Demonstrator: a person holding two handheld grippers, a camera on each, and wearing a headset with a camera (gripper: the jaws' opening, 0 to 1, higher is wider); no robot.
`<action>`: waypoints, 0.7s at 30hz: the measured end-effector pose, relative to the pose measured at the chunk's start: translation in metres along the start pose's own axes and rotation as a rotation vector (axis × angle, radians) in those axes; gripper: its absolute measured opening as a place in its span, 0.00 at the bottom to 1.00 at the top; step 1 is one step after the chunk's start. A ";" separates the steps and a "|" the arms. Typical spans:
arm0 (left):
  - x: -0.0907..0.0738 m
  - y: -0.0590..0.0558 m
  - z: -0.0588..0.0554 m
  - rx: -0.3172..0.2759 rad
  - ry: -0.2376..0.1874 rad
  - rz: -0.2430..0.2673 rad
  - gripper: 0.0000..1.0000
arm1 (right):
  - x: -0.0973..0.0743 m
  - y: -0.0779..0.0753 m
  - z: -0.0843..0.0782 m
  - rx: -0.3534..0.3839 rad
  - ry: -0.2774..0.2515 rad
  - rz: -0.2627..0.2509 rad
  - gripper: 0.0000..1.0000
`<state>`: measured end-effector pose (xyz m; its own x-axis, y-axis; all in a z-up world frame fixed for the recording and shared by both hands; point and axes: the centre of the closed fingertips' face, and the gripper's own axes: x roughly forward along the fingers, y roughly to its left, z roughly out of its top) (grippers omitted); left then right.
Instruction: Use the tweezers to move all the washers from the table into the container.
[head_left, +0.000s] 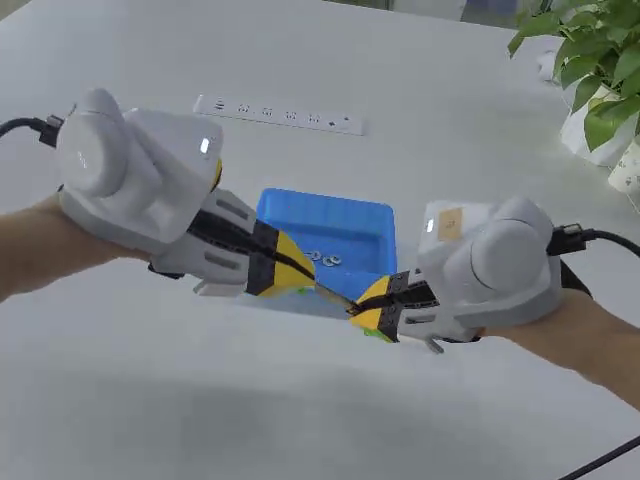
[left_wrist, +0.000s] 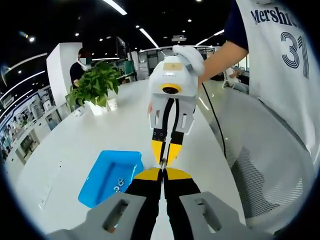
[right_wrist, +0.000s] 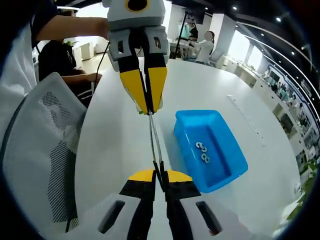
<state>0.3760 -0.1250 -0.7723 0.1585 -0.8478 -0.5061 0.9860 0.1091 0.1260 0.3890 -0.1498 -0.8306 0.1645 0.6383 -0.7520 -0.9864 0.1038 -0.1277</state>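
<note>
**Left gripper (head_left: 293, 271) and right gripper (head_left: 366, 304) both clamped on the tweezers (head_left: 335, 289)**

The left gripper's jaws are pressed together on one end of the tweezers. The right gripper's jaws are pressed together on the other end. The two yellow-tipped noses face each other, and the thin metal tool bridges the short gap between them.

In the right gripper view, the two arms of the tweezers meet at the left gripper's end and part slightly toward the right gripper. Which end carries the points is hard to tell.

The tool is held over the white table (head_left: 200, 400), just in front of the near edge of the blue container (head_left: 330, 215). The washers (head_left: 326, 260), a few small silver rings, lie clustered on the container's floor, apart from the tweezers.

Farther back, a white power strip (head_left: 280, 113) lies flat on the table, well apart from the container. A leafy green plant (head_left: 590, 50) in a white pot stands at the far right corner. In the right gripper view, a mesh-backed chair (right_wrist: 45, 150) stands beside the table.
</note>
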 end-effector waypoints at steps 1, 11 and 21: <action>0.001 -0.001 -0.006 -0.005 0.009 0.007 0.05 | 0.001 0.001 -0.003 -0.003 0.008 0.003 0.07; 0.016 -0.004 -0.049 -0.033 0.096 0.044 0.05 | 0.019 0.004 -0.021 -0.002 0.066 0.022 0.08; 0.025 0.010 -0.083 -0.058 0.167 0.033 0.06 | 0.037 -0.006 -0.025 -0.002 0.086 0.029 0.07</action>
<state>0.3939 -0.1017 -0.8544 0.1926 -0.7459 -0.6376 0.9807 0.1693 0.0982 0.4011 -0.1458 -0.8737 0.1361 0.5729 -0.8082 -0.9907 0.0847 -0.1068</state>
